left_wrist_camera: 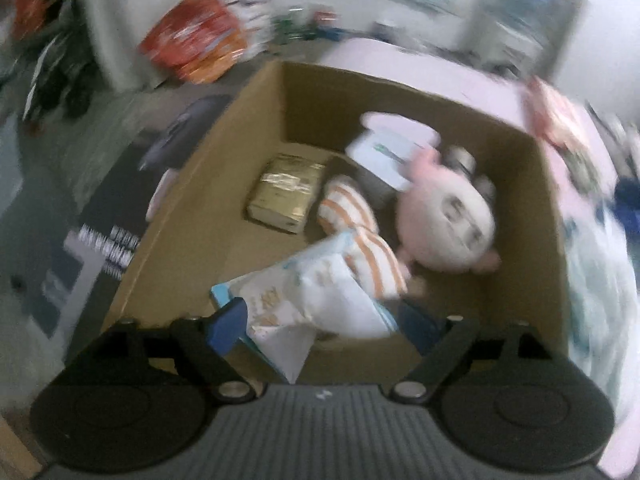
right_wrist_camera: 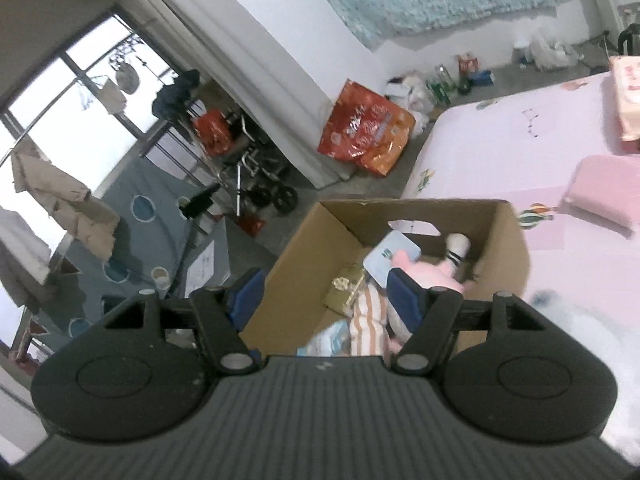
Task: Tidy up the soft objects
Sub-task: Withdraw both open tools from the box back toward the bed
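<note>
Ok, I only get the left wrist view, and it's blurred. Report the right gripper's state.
Observer: The right gripper is open with nothing pinched, poised over the near end of the brown cardboard box.
Operator: Now list anything soft outside the box.
Observer: A pink folded cloth or cushion lies on the pale pink bedsheet, beyond the box's right wall.
</note>
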A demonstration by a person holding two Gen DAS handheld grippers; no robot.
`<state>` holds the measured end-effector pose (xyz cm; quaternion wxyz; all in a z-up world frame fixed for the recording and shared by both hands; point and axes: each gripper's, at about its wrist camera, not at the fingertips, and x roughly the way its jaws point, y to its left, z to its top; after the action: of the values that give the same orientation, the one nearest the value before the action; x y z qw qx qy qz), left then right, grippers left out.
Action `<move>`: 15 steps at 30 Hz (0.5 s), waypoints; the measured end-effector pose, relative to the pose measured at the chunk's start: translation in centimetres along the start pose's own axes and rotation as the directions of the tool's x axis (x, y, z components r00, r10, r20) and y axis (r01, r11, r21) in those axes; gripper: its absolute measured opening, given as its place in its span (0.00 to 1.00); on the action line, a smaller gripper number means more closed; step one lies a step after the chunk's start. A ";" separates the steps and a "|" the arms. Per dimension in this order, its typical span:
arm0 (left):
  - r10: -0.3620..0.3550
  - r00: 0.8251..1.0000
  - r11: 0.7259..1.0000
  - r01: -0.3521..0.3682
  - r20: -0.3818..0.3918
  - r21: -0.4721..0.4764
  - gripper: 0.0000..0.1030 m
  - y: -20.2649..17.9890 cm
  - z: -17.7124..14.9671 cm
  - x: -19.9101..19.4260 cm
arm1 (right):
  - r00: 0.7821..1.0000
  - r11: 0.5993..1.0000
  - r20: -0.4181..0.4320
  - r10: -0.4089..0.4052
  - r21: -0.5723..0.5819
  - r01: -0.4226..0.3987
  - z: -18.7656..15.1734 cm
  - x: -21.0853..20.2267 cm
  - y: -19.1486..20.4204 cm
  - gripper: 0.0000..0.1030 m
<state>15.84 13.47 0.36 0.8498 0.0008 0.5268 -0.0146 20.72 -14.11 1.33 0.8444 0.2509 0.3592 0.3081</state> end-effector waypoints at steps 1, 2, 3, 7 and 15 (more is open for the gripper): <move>0.010 1.000 0.998 -0.011 0.007 0.058 0.76 -0.8 -0.4 -0.2 | 1.000 1.000 0.006 -0.002 0.000 0.002 -0.7 -1.4 -0.5 0.67; 0.025 0.999 0.994 -0.027 0.019 0.108 0.71 -1.5 -0.6 -0.2 | 1.000 1.000 0.010 -0.002 0.000 0.002 -1.2 -2.2 -0.9 0.67; 0.040 0.999 0.985 -0.044 0.029 0.165 0.70 -2.3 -0.9 -0.1 | 1.000 1.000 0.012 -0.002 0.002 0.002 -1.7 -3.1 -1.3 0.67; 0.091 0.995 0.940 -0.073 -0.038 0.335 0.69 -5.2 -1.6 2.6 | 1.000 0.999 0.020 -0.017 0.051 0.016 -3.8 -5.7 -3.2 0.67; 0.196 0.971 0.974 -0.175 -0.138 0.147 0.44 -2.6 0.7 8.0 | 0.999 0.997 0.038 -0.030 0.066 0.028 -5.8 -7.2 -3.6 0.67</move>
<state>19.92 10.64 -6.45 0.8029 0.1080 0.5855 0.0300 13.55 -20.43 -1.34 0.8469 0.2791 0.3563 0.2789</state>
